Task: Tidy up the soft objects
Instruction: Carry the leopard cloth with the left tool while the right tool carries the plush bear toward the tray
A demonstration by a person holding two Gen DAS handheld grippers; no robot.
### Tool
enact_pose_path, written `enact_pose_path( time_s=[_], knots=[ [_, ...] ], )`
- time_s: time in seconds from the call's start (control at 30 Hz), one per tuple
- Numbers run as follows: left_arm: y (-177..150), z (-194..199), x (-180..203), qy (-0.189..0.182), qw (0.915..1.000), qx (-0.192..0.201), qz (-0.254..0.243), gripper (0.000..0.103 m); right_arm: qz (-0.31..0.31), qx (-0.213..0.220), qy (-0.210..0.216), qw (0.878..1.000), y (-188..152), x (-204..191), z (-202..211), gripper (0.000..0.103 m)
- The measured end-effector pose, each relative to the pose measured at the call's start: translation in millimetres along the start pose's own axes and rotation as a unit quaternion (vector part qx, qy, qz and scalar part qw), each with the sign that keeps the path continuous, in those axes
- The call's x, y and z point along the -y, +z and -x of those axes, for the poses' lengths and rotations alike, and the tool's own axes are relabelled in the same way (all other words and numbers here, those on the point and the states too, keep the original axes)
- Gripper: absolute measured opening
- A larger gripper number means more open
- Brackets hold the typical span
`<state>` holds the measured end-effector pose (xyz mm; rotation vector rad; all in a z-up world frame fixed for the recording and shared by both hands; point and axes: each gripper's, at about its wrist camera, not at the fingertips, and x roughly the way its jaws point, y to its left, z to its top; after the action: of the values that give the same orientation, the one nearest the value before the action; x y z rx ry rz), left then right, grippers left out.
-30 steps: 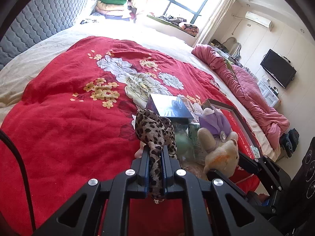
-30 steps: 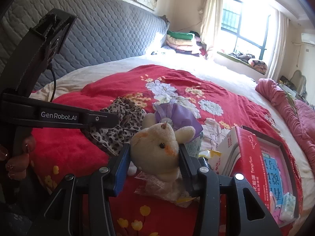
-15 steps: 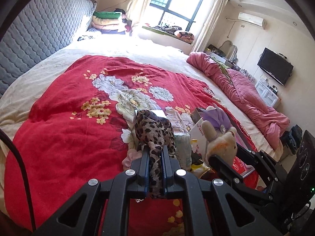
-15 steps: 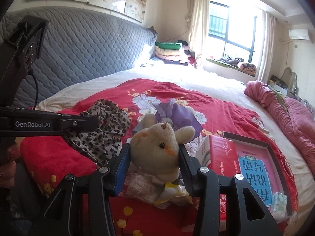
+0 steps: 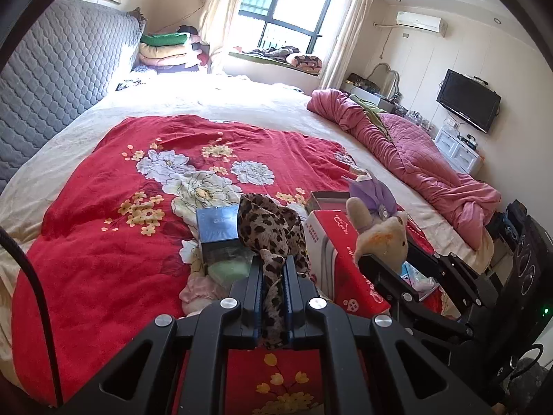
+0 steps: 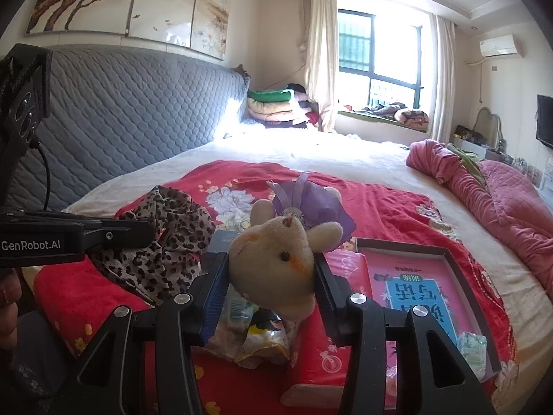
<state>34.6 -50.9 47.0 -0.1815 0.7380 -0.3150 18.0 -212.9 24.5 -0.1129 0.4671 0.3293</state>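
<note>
Held level above the bed (image 5: pixel 103 259): left tongs (image 5: pixel 273 276) pinching leopard cloth (image 5: pixel 269 228), right tongs (image 6: pixel 271 276) clamping plush toy (image 6: pixel 280 259) (head only).

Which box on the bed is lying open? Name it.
The flat dark-rimmed tray box with the pink and blue book inside; it has no lid on. The red box beside it and the blue box are shut.

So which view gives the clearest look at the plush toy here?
The right wrist view. The plush toy fills the centre there, head clamped in the right tool, with its eye, orange cheek and purple dress visible. The left wrist view shows the toy small and from the side, off to the right, partly behind that tool's finger.
</note>
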Motion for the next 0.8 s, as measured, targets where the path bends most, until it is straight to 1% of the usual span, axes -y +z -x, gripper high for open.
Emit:
enact_pose_path(
  time_s=[0.3,0.43,0.67,0.8],
  knots=[
    [8.5,-2.3,39.7,-0.009,0.9993,0.0,-0.035,0.01,-0.031,0.027,-0.029,0.999,0.2,28.4,22.4,0.049],
    [12.4,-2.9,55.3,-0.008,0.9987,0.003,-0.05,0.01,-0.049,0.03,-0.039,0.998,-1.4,42.3,27.9,0.049],
    [19.4,-9.1,79.3,-0.018,0.9975,0.0,-0.069,0.01,-0.082,0.036,-0.062,0.994,-3.3,64.4,33.7,0.049],
    [25.9,-15.3,92.3,-0.033,0.9969,-0.001,-0.072,0.01,-0.103,0.037,-0.077,0.991,-6.0,80.4,36.8,0.049]
  ],
)
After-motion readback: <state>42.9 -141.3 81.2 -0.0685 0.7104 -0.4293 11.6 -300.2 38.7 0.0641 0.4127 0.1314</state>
